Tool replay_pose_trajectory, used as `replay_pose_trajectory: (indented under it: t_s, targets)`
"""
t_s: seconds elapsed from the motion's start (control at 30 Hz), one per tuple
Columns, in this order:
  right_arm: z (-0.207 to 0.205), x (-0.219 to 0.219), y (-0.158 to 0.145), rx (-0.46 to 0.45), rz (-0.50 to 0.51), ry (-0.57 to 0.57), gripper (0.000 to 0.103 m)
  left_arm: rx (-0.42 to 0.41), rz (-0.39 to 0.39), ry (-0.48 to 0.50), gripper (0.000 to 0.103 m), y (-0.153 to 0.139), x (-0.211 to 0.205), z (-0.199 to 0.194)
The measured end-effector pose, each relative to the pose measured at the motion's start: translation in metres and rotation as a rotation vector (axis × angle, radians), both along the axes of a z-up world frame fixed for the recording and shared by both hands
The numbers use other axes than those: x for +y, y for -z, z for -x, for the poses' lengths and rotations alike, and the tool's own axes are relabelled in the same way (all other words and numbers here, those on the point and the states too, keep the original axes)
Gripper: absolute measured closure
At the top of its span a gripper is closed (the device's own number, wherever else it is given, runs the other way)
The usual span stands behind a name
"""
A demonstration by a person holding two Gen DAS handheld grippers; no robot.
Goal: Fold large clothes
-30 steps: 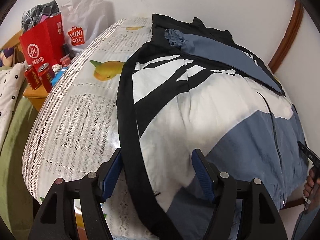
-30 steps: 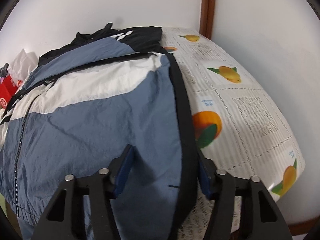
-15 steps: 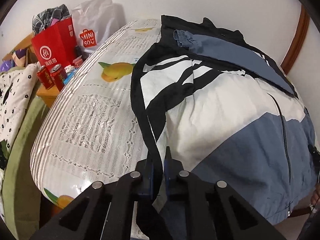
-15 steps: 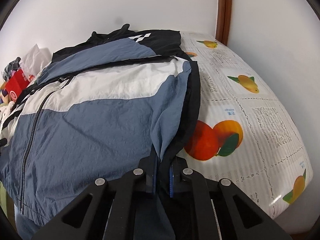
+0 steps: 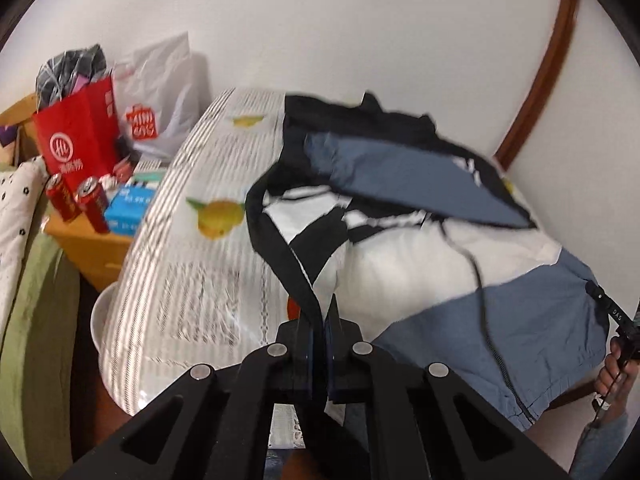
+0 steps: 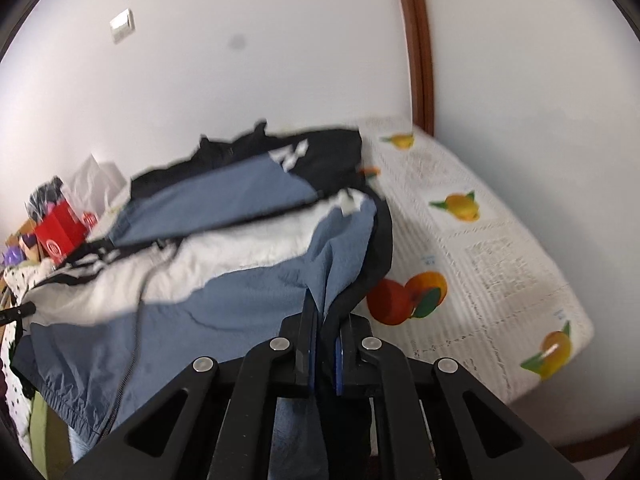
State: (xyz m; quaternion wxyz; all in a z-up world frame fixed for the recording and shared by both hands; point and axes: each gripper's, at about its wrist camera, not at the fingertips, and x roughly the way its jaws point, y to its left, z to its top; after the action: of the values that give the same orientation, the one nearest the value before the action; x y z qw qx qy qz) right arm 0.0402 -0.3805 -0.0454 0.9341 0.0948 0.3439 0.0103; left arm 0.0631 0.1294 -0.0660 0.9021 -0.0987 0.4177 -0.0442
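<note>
I have the jacket [image 5: 460,264] spread over the table [image 5: 192,248], its blue, white and black panels running away from both tools toward the wall, one blue sleeve folded across the chest. My left gripper [image 5: 323,312] is clamped tight on the black side edge of the jacket, which rises in a taut ridge from the cloth straight into the pinched pads. My right gripper [image 6: 326,312] is likewise closed on the opposite edge, blue fabric and black trim bunched between its fingers and pulled up off the tabletop. At the far right of the left view I see a hand [image 5: 616,364] on a black handle. The table wears a white lace-patterned cover [image 6: 480,264] printed with oranges and lemons, bare to either side of the garment. Beyond the left end sit a red paper bag [image 5: 76,140], a white plastic shopping bag [image 5: 160,92], two red drink cans [image 5: 76,200] and a blue box [image 5: 128,208] on a low wooden stand. The jacket looks thin and crinkly, with a dark zip down the front.
</note>
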Motion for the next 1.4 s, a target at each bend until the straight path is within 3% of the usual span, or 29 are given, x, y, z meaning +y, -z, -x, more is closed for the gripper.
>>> replay_pose_trajectory:
  t_s: [0.17, 0.37, 0.5, 0.67, 1.03, 1.4]
  targets:
    - [0.019, 0.006, -0.033, -0.059, 0.016, 0.003, 0.097, -0.067, 0.026, 0.010, 0.098, -0.022, 0.007, 0.012]
    - [0.016, -0.005, -0.052, -0.096, 0.009, -0.013, 0.097, -0.120, 0.046, -0.017, 0.098, -0.035, 0.008, 0.009]
    - [-0.006, -0.019, -0.056, -0.106, -0.048, -0.004, 0.096, -0.152, 0.067, -0.049, 0.098, -0.046, 0.008, -0.006]
    - [-0.044, -0.024, -0.057, -0.104, -0.069, 0.007, 0.096, -0.185, 0.040, -0.071, 0.098, -0.059, 0.007, -0.033]
    - [-0.125, -0.016, -0.041, -0.085, -0.066, 0.000, 0.096, -0.165, -0.021, -0.099, 0.098, -0.049, -0.002, -0.108]
    - [-0.179, -0.008, -0.007, -0.016, -0.036, 0.004, 0.096, -0.095, -0.069, -0.113, 0.098, -0.012, -0.002, -0.165]
